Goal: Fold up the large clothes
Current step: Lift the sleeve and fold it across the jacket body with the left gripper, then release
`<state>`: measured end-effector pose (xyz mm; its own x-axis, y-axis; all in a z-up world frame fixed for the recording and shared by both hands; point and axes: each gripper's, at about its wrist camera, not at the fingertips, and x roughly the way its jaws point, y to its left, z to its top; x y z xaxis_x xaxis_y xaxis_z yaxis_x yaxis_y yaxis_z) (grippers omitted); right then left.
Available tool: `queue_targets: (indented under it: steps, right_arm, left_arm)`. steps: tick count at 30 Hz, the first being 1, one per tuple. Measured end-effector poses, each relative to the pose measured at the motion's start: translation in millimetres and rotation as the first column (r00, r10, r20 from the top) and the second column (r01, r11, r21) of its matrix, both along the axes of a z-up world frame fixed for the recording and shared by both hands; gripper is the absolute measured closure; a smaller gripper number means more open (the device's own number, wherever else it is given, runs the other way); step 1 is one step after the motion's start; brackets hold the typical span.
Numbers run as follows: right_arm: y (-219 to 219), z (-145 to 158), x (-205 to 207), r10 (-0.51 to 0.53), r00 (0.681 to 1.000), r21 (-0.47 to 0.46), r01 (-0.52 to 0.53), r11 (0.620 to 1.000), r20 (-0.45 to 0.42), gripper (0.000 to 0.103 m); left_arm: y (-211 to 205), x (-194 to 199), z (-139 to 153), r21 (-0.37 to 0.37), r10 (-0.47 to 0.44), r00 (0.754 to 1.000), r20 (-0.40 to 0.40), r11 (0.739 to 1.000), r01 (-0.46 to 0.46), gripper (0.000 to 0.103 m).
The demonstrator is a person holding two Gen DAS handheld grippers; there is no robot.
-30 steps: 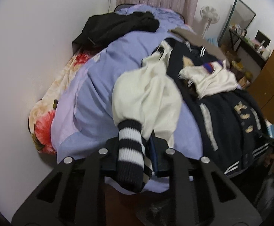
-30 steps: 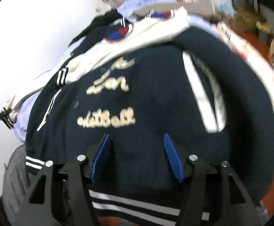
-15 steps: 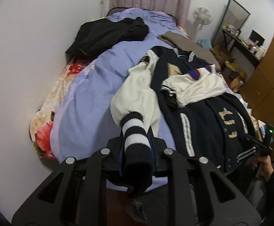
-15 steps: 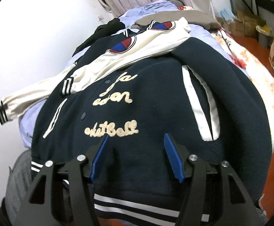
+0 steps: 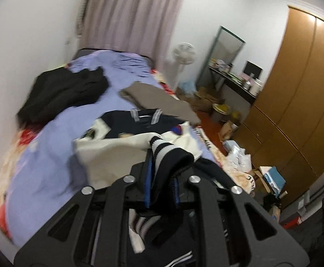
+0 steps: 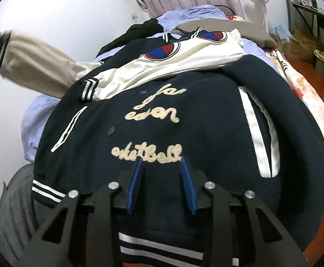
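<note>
A navy varsity jacket [image 6: 184, 115] with cream sleeves lies front-up on the bed, cream lettering on its chest. One cream sleeve [image 6: 168, 64] is folded across the chest. My left gripper [image 5: 162, 178] is shut on the striped cuff [image 5: 168, 153] of the other cream sleeve [image 5: 113, 153] and holds it raised over the jacket; that sleeve shows lifted at the left of the right wrist view [image 6: 35, 62]. My right gripper [image 6: 160, 184] is open, fingers resting over the jacket's lower front near the striped hem [image 6: 162, 247].
The bed has a lilac sheet [image 5: 57, 133] and a floral quilt [image 6: 313, 102]. A black garment [image 5: 66, 91] and a brown one [image 5: 159, 98] lie further up. A wall runs along the left. A fan [image 5: 184, 53], desk, boxes and wardrobe [image 5: 295, 102] stand right.
My left gripper has carried the cuffed sleeve up and to the right, over the jacket body. The right gripper has stayed open at the hem.
</note>
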<state>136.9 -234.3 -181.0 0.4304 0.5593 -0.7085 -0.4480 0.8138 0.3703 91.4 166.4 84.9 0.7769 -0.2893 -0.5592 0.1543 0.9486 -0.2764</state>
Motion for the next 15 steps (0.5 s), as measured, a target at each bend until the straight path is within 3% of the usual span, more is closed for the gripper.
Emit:
queue_targets:
  steps: [7,13,15]
  right_arm:
    - [-19.2,-1.7,10.6,-0.054,0.996,0.109,0.062,0.992,-0.073,0.066]
    - [-27.9,-1.7,17.9,-0.067,0.992,0.187,0.087,0.978,-0.111,0.066]
    - [-30.2,-2.2,20.8,-0.07,0.99,0.203,0.095,0.975,-0.126,0.066]
  left_arm:
    - [-107.7,99.8,-36.5,0.014,-0.167,0.983,-0.078,0.986,0.169,0.095]
    - [-202.1,178.3,-63.7,0.034,-0.29,0.949,-0.124,0.955,0.296,0.095]
    - [-233.6,206.0,-78.9,0.009,-0.33,0.932,-0.153,0.942,0.335,0.095]
